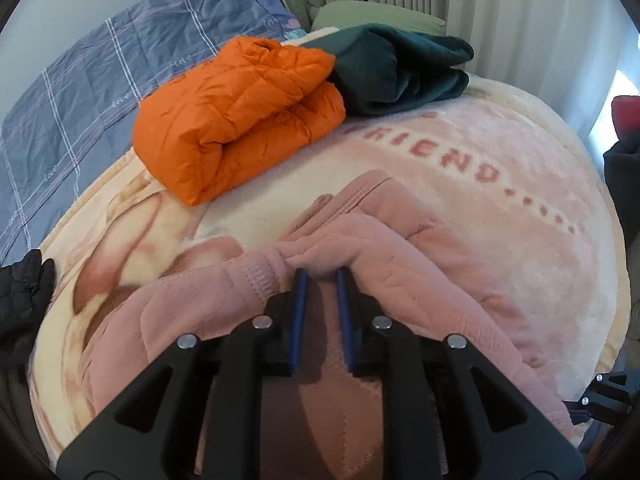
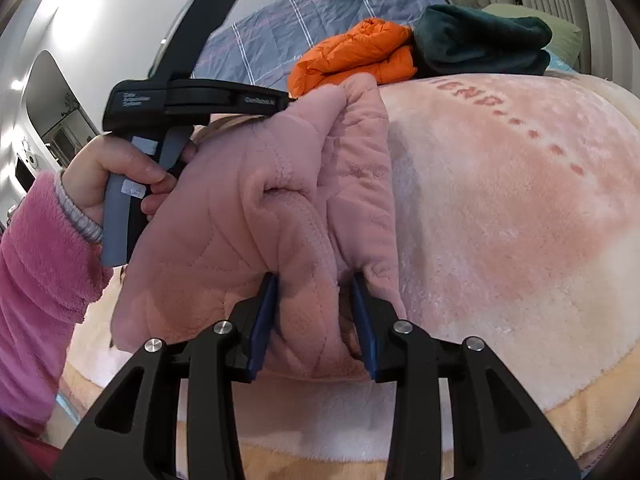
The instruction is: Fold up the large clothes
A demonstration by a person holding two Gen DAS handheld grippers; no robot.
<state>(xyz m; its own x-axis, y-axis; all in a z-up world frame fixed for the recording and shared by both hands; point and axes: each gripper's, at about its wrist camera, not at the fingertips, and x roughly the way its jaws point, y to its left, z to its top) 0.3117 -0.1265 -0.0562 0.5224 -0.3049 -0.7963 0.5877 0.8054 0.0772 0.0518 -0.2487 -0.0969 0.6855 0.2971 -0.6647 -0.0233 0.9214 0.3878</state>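
A pink quilted fleece jacket lies bunched on the pink blanket on the bed. My left gripper is shut on a fold of the pink jacket near a ribbed cuff. My right gripper is shut on a thick fold of the pink jacket by its zipper and holds it lifted above the blanket. The left gripper's body and the hand on it show at the left of the right wrist view, its fingertips hidden in the jacket's far corner.
A folded orange puffer jacket and a folded dark green garment lie at the back of the bed. A blue checked quilt is at the left, a black garment at the left edge, green pillows behind.
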